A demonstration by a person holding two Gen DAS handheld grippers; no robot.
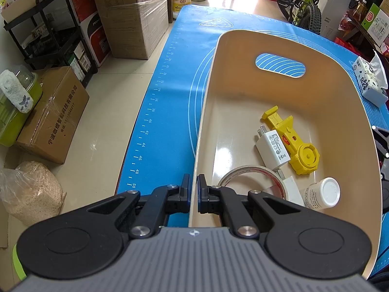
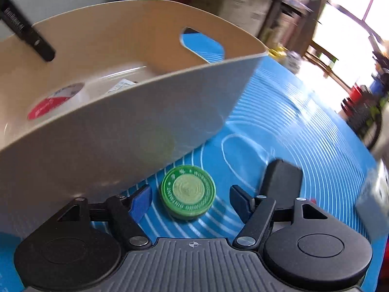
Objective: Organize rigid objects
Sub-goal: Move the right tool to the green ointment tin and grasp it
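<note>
A beige bin stands on the blue mat. My left gripper is shut on the bin's left rim. Inside lie a yellow toy tool, a white charger, a tape roll and a white bottle. In the right wrist view my right gripper is open, its fingers on either side of a round green tin that lies on the mat just beside the bin's outer wall. The fingers stand apart from the tin.
A black object lies on the mat right of the tin. A tissue pack sits at the mat's right edge. Cardboard boxes, a black rack and a bicycle surround the table.
</note>
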